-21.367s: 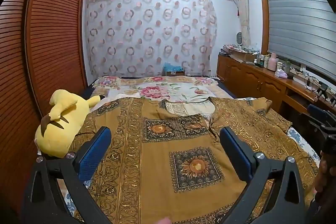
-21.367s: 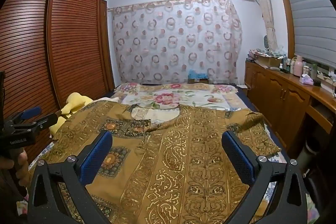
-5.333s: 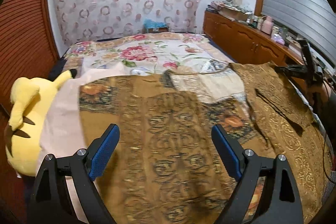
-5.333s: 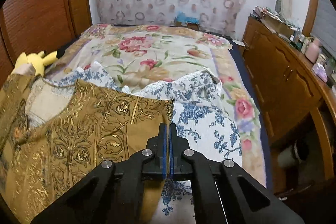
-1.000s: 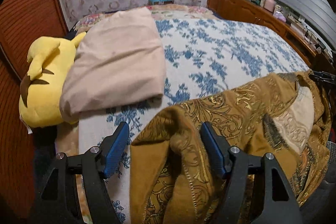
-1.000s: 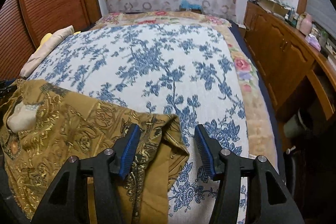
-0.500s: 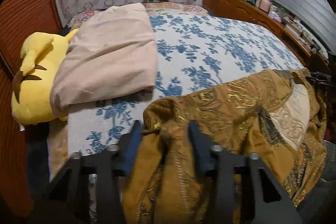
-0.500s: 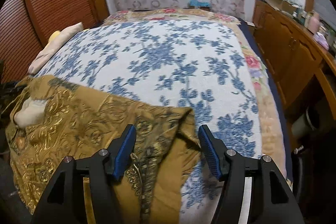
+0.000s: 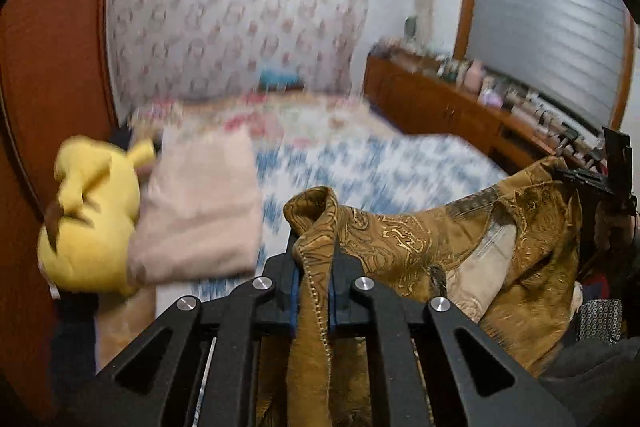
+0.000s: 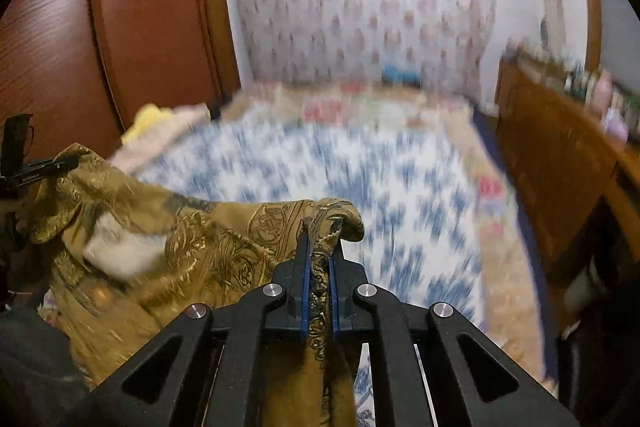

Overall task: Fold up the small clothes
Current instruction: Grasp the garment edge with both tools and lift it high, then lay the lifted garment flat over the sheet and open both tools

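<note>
While the shirt (image 9: 404, 239) is lifted above the bed (image 10: 400, 195), one corner is clamped in the left gripper (image 9: 313, 281). Another corner is clamped in the right gripper (image 10: 319, 283); both jaws have just been closing on the cloth.

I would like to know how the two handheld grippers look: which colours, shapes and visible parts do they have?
Both look alike. The left gripper and the right gripper have matte black angular frames with triangular cut-outs, round silver bolts at the joints, and thin blue pads lining the inner faces of the black fingers. No cables or readable markings show on them, and no sleeve can be made out clearly.
</note>
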The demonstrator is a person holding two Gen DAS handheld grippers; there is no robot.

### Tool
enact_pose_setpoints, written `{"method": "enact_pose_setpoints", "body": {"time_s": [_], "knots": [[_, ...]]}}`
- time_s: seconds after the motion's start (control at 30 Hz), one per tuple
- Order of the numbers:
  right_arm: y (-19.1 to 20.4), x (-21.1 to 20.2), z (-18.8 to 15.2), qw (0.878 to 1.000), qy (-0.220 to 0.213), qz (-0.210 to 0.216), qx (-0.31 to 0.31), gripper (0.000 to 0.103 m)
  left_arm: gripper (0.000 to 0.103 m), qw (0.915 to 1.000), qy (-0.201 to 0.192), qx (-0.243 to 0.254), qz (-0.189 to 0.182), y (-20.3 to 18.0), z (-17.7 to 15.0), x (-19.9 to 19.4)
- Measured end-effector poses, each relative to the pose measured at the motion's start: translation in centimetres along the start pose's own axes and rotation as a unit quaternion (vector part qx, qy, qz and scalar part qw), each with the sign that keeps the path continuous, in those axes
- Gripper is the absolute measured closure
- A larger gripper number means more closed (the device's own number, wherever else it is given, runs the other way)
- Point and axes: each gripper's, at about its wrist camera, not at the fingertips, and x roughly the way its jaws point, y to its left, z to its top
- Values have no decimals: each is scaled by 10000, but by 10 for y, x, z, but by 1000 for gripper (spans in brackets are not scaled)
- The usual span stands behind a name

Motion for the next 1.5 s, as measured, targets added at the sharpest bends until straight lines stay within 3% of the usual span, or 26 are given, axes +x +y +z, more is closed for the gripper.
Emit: {"method": "enact_pose_setpoints", "body": {"time_s": [0.23,0.37,0.53,0.63,0.77,1.0,1.17,1.23,1.33,1.4,1.47,1.5], "knots": [[14,-92,76,9913,-1217,-298,-400,96,93,9946,-971,369,22,-13,76,-61],[17,-132,124,9821,-1678,-482,-704,96,93,9879,-1447,538,127,-10,127,-85],[18,-166,180,9678,-2204,-789,-930,96,93,9826,-1691,661,394,-2,179,-82],[12,-150,205,9682,-2070,-958,-1026,96,93,9848,-1531,634,514,9,191,-52],[4,-85,217,9784,-1438,-1128,-968,96,92,9910,-1024,622,596,28,181,17],[-20,59,188,9902,-270,-1176,-705,96,92,9960,-27,555,707,42,133,134],[-25,119,188,9900,210,-1256,-603,96,91,9950,313,561,760,42,118,172],[-23,136,201,9899,378,-1264,-526,96,81,9954,407,506,710,41,118,177],[-21,139,209,9874,658,-1392,-370,80,62,9963,506,347,599,44,113,173],[-20,128,206,9874,679,-1390,-328,73,57,9969,514,324,507,42,107,165],[-11,123,205,9885,685,-1311,-329,59,45,9965,554,338,526,40,97,153],[-10,120,200,9888,689,-1281,-320,57,38,9966,547,341,520,39,95,151]]}}
